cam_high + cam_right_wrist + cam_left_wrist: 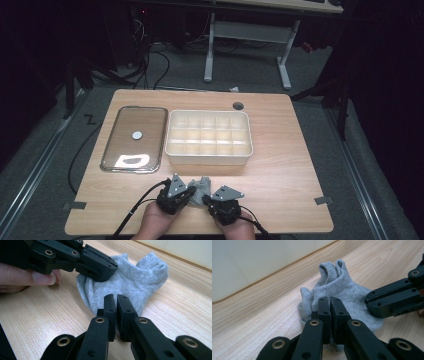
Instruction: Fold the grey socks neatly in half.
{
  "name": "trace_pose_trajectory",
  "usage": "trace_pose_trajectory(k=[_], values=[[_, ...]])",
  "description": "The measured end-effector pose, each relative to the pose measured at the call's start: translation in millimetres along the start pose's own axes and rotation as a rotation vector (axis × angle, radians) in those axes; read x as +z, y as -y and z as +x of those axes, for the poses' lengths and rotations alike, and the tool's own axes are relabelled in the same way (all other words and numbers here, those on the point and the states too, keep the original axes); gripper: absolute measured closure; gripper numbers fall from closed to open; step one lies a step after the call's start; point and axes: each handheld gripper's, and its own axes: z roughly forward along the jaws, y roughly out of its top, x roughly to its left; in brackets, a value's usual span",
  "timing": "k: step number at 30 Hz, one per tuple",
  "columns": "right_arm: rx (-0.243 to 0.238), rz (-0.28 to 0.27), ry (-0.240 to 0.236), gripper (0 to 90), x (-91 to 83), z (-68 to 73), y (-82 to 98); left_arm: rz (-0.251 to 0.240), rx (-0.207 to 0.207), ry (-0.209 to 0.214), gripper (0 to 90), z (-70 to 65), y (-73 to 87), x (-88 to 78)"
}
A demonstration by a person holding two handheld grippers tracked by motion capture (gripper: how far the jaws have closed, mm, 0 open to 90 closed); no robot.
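Observation:
A small grey ankle sock (pixel 201 186) lies crumpled on the wooden table near its front edge, between the two hand-held grippers. In the left gripper view the sock (pixel 337 286) sits just past my left gripper (pixel 329 305), whose jaws are pressed together on its near edge. My right gripper (pixel 116 303) is likewise shut on the opposite edge of the sock (pixel 136 281). Each gripper shows in the other's view, the right gripper (pixel 390 301) at the sock's right side and the left gripper (pixel 96 263) at its upper left. In the high view the left gripper (pixel 192 190) and right gripper (pixel 206 200) nearly touch.
A white compartment box (pixel 209 155) stands in the middle of the table behind the sock. Left of it lies a shiny metal tray (pixel 110 150) with a small round disc (pixel 136 134) on it. A cable hole (pixel 238 105) is at the back edge.

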Motion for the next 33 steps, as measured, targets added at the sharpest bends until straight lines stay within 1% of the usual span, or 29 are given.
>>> trace_pose_trajectory(k=[2, 3, 4, 6, 7, 9, 10, 11, 12, 14, 16, 18, 20, 21, 22, 23, 25, 27, 28, 29, 31, 32, 33], values=[[-0.001, 0.013, 0.007, 84.5, -1.9, 1.1, -3.8, 0.001, 0.001, 0.009, 85.6, 0.6, 0.1, -0.4], [-0.004, 0.003, 0.009, 83.3, -5.2, 1.7, -5.8, -0.002, 0.002, 0.012, 84.5, 0.4, 0.3, -0.5], [0.005, -0.026, 0.012, 82.8, -9.6, 1.8, -7.8, -0.003, 0.001, 0.016, 82.8, 0.4, 0.4, -0.7], [0.031, -0.062, 0.030, 80.7, -17.9, 0.1, -11.9, -0.005, 0.004, 0.016, 80.0, -0.2, 0.5, -0.9], [0.045, -0.066, 0.034, 78.7, -20.0, -1.8, -13.4, -0.003, 0.007, 0.020, 79.0, -0.4, 0.5, -1.1], [0.073, -0.057, 0.051, 74.2, -20.4, -5.2, -14.2, -0.006, 0.010, 0.020, 77.5, -1.0, 0.6, -1.0], [0.095, -0.044, 0.055, 69.8, -19.1, -6.6, -13.5, -0.006, 0.012, 0.020, 77.0, -1.1, 0.6, -1.0], [0.111, -0.037, 0.052, 65.3, -17.3, -7.8, -12.8, -0.007, 0.013, 0.019, 76.8, -1.4, 0.6, -0.9], [0.140, -0.026, 0.046, 62.0, -14.1, -8.8, -11.1, -0.007, 0.015, 0.018, 76.6, -1.6, 0.7, -0.9], [0.176, -0.018, 0.040, 56.4, -9.4, -9.8, -8.5, -0.006, 0.025, 0.014, 75.7, -2.0, 0.7, -1.1], [0.210, -0.010, 0.036, 54.4, -5.4, -10.0, -7.0, -0.006, 0.032, 0.008, 75.0, -3.1, 0.7, -1.0], [0.232, 0.008, 0.045, 54.5, -2.1, -10.2, -6.5, -0.006, 0.037, 0.004, 74.7, -4.1, 0.7, -0.9], [0.239, 0.031, 0.039, 55.0, 2.1, -11.8, -6.5, -0.006, 0.037, 0.006, 74.7, -4.0, 0.7, -0.9], [0.243, 0.033, 0.029, 56.3, 3.5, -13.1, -6.4, -0.005, 0.036, 0.009, 75.2, -3.8, 0.8, -0.9], [0.262, 0.039, 0.016, 56.8, 4.2, -13.8, -6.5, -0.003, 0.036, 0.014, 76.2, -3.3, 0.7, -0.9], [0.264, 0.036, 0.012, 58.3, 5.1, -14.7, -6.3, -0.002, 0.034, 0.019, 76.9, -2.9, 0.7, -0.8], [0.261, 0.034, 0.007, 62.0, 5.8, -15.2, -6.0, -0.002, 0.035, 0.023, 78.1, -2.7, 0.7, -0.7], [0.257, 0.033, -0.004, 71.4, 6.7, -14.9, -5.9, 0.000, 0.039, 0.026, 79.6, -3.0, 0.6, -0.6], [0.250, 0.030, -0.015, 77.0, 6.9, -13.7, -5.7, 0.000, 0.040, 0.027, 80.3, -3.1, 0.6, -0.7], [0.223, 0.025, -0.009, 80.1, 6.5, -12.3, -6.3, -0.001, 0.037, 0.029, 80.8, -3.4, 0.7, -0.7], [0.184, 0.026, 0.003, 81.7, 5.8, -9.4, -7.9, 0.000, 0.026, 0.037, 81.9, -3.4, 1.1, -1.4], [0.172, 0.030, 0.006, 81.9, 4.9, -8.6, -8.7, 0.003, 0.015, 0.043, 82.7, -4.2, 1.2, -1.8], [0.161, 0.025, 0.010, 82.0, 2.3, -7.4, -9.7, 0.004, 0.016, 0.045, 83.2, -5.7, 1.1, -1.8]])
